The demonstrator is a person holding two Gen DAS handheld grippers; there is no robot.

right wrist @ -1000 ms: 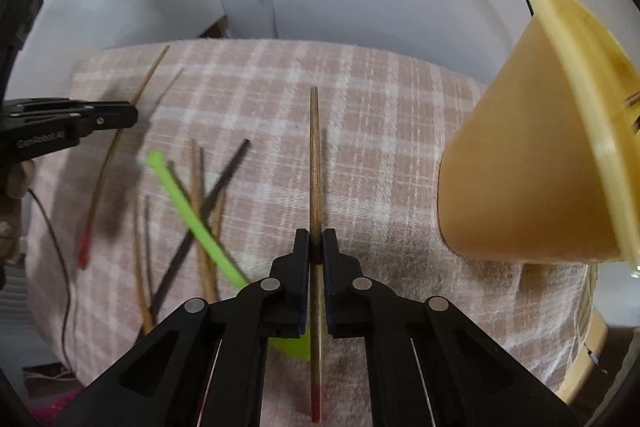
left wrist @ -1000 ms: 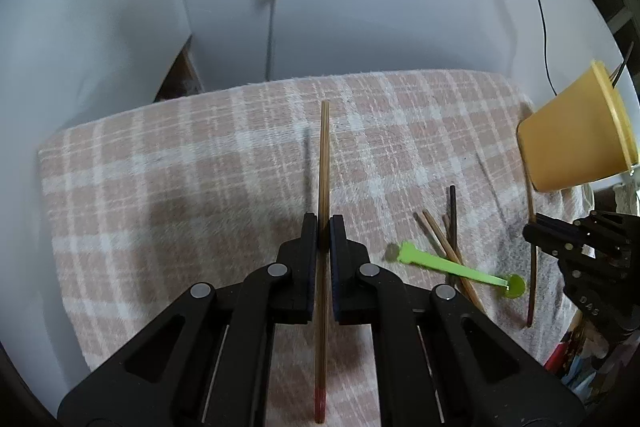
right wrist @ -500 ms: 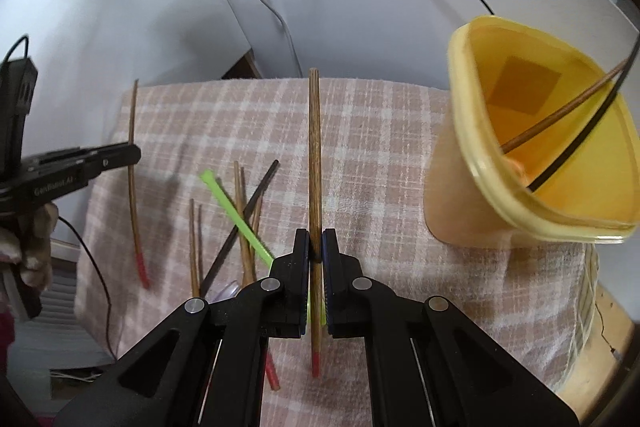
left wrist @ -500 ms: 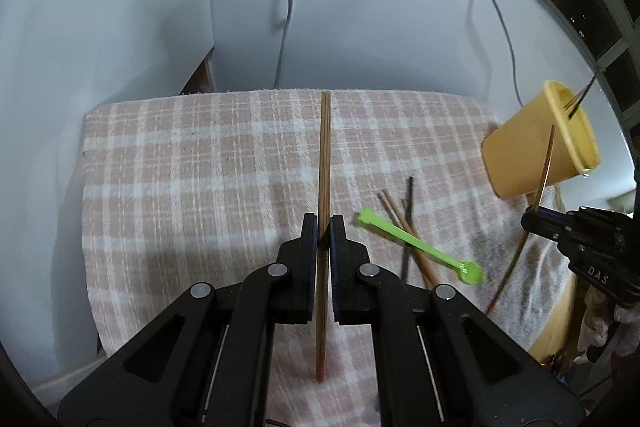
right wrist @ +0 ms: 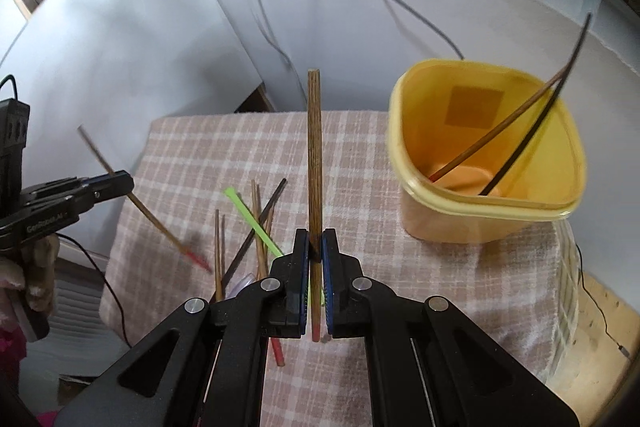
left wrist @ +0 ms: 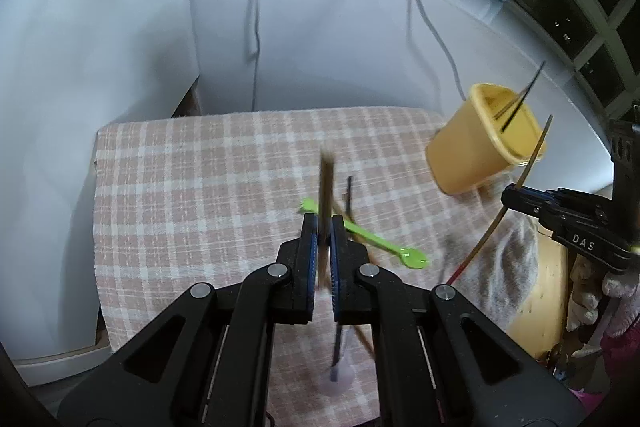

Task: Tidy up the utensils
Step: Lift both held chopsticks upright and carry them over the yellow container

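Chopsticks are what I am tidying up, one in each gripper. My right gripper (right wrist: 316, 259) is squeezed tight on a brown chopstick (right wrist: 314, 155) with a red tip at the bottom. I hold it straight up so the end can go down into the yellow cup (right wrist: 484, 163). The cup stands on the checked cloth (right wrist: 192, 147), just to the right of my stick, near the right side of the surface. Two thin sticks already lean inside the cup, one brown and one black (right wrist: 536, 131). They lean on the rim because they are longer than the cup is deep.

My left gripper (left wrist: 325, 227) is squeezed shut too, on its own brown chopstick (left wrist: 326, 179). That stick looks blurry in the left camera, so I think it is moving. From the right camera I see it tilted, with the red tip pointing down at the cloth.

More things lie in a messy pile on the cloth between my two grippers: a green plastic spoon (left wrist: 372, 241), a dark stick (right wrist: 260, 223) and some brown sticks (right wrist: 256, 211). They cross over each other, so picking just one will be tricky.

I think my next job is to carry the right stick over the cup and let it drop in. If I miss the rim, it could bump the cup or fall off the edge.
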